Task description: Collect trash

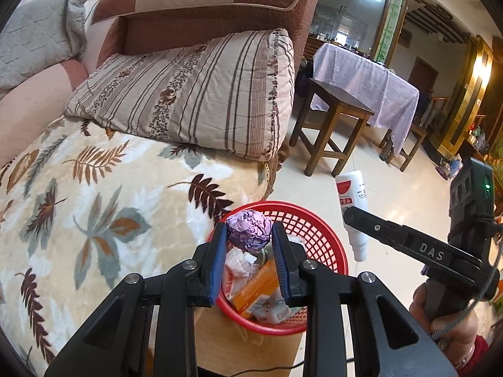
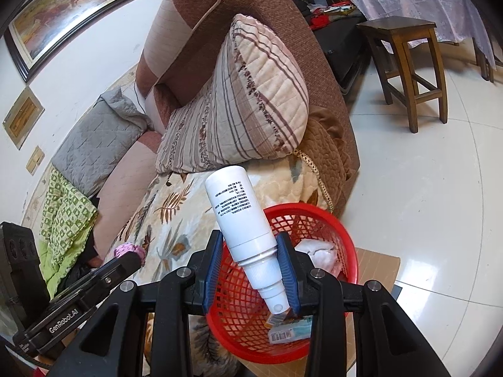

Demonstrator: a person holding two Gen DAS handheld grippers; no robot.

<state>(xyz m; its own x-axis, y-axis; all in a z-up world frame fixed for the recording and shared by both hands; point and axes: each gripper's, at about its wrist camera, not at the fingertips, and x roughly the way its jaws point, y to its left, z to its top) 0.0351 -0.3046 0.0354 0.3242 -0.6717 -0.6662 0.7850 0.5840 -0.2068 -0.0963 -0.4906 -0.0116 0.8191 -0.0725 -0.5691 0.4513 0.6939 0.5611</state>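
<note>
Your left gripper [image 1: 250,235] is pinching a crumpled purple paper ball [image 1: 250,230] between its blue pads, holding it right above the near rim of the red mesh basket [image 1: 317,229]. Your right gripper [image 2: 251,260] is clamping a white spray bottle [image 2: 242,216] near its neck, nozzle pointing back toward you and its base tilting up and away, hanging above the same basket [image 2: 327,229]. The basket is sitting on a piece of brown cardboard [image 2: 377,267] on the pale tiled floor [image 2: 424,188], just beside the front edge of the sofa's leaf-print blanket [image 1: 94,194]. Inside it, an orange packet [image 1: 257,286], white wrappers and a barcoded scrap are already lying, leaving open room toward the far rim. To the right of the basket the floor is lying open and glossy. The paper ball is looking tightly wadded with sharp creases; the bottle is showing black printed text on its side. Farther off, a striped quilted cushion [image 1: 195,94] is leaning against the brown sofa arm [image 1: 220,9], a wooden stool [image 2: 408,62] is standing on the tiles, and beyond it a table is wearing a lilac cloth [image 1: 367,88].
</note>
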